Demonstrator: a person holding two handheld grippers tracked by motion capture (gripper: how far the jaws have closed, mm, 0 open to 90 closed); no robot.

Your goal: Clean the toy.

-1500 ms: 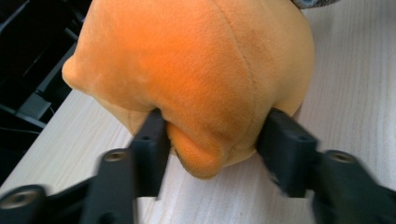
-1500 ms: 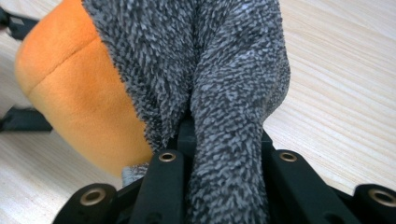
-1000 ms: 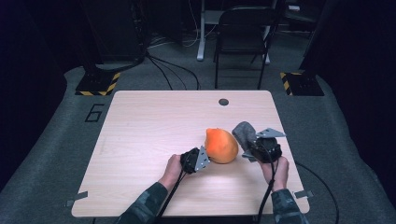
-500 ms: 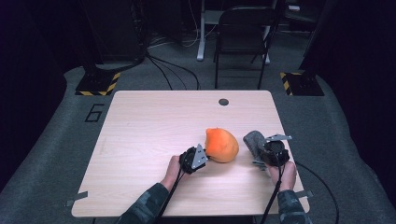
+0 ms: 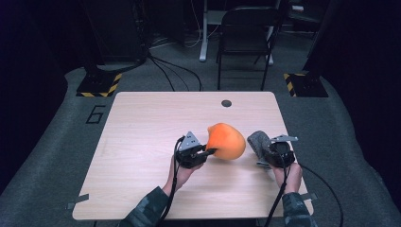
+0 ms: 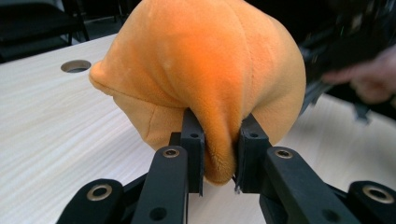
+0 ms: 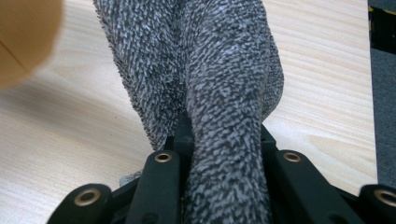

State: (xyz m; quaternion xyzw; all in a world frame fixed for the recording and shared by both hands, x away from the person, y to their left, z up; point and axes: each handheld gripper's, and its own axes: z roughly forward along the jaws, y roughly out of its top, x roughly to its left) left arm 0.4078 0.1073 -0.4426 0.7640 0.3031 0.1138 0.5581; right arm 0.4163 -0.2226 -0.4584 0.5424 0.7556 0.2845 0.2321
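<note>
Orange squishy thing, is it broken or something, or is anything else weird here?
Nothing looks broken. The orange plush is only squashed where the left tongs pinch a fold. The right tongs clamp a grey fuzzy cloth. Nothing has spilled on the table.

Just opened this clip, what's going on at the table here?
A person at a wooden table works a hand-held gripper in each hand. The left gripper has its jaws pinched on a fold of an orange plush thing, holding it near the table's middle. The right gripper is clamped on a fuzzy grey cloth, off to the right of the orange piece. The two soft things sit apart, not touching.
</note>
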